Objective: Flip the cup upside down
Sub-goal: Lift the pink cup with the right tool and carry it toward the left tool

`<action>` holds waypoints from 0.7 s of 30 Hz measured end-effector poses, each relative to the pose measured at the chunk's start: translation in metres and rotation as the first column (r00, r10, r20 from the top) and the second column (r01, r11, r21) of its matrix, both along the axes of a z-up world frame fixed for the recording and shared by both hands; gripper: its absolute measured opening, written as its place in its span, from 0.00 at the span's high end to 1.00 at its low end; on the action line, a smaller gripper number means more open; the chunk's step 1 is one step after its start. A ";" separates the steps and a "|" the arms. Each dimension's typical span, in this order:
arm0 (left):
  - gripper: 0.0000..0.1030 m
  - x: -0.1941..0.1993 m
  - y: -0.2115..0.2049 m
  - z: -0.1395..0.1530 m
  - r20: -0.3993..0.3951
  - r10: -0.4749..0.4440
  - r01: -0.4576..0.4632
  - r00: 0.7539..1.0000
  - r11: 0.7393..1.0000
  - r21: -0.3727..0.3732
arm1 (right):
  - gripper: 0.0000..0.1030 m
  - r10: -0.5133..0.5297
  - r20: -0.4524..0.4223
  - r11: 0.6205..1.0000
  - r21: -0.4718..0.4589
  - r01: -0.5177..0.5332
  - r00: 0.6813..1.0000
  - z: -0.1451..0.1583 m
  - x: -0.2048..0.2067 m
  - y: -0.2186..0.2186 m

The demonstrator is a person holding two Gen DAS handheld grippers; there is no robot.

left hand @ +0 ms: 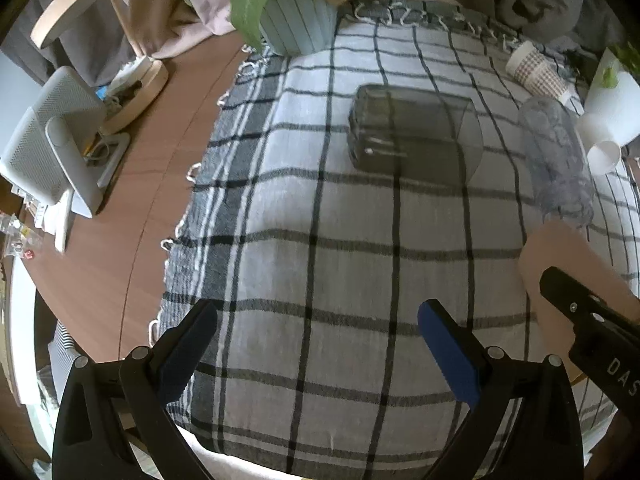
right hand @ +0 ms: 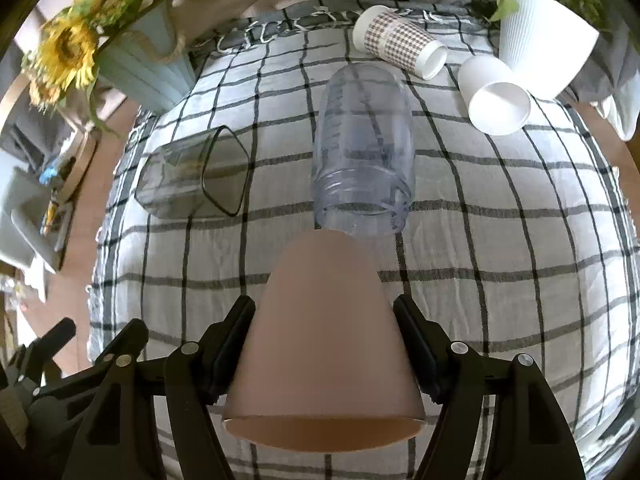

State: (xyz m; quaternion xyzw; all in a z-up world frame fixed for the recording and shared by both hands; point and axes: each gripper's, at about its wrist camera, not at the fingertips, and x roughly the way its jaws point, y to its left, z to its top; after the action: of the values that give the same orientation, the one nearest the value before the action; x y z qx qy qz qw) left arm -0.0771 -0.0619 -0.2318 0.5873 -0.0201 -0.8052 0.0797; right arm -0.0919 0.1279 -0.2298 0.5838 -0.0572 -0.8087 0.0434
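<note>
A pink cup (right hand: 324, 340) is held between the fingers of my right gripper (right hand: 324, 320), its closed base pointing away from the camera and its open mouth toward it, above the checked cloth (right hand: 500, 280). The same cup (left hand: 560, 252) shows at the right edge of the left wrist view, with the right gripper's finger (left hand: 580, 304) on it. My left gripper (left hand: 316, 344) is open and empty over the cloth, left of the cup.
Lying on the cloth are a clear plastic jar (right hand: 364, 152), a dark transparent box (right hand: 192, 172), a checked paper cup (right hand: 400, 40) and a white cup (right hand: 496, 96). A white pot (right hand: 544, 48) and a sunflower vase (right hand: 148, 64) stand at the back. The wooden table (left hand: 132, 184) lies left.
</note>
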 end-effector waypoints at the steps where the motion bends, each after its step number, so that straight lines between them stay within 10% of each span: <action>1: 0.01 0.000 0.001 0.000 0.003 -0.002 0.002 1.000 1.000 0.002 | 0.31 0.003 0.007 1.000 0.002 -0.003 1.000 -0.001 0.001 -0.001; 21: 0.01 0.003 -0.001 0.002 -0.003 0.037 -0.037 0.999 0.999 -0.007 | 0.27 0.036 0.063 0.999 -0.022 -0.034 0.997 -0.006 0.010 -0.003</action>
State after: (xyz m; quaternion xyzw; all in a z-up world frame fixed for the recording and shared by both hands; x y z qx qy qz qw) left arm -0.0738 -0.0630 -0.2297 0.5861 -0.0120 -0.8043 0.0970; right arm -0.0820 0.1247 -0.2360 0.6096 -0.0568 -0.7883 0.0619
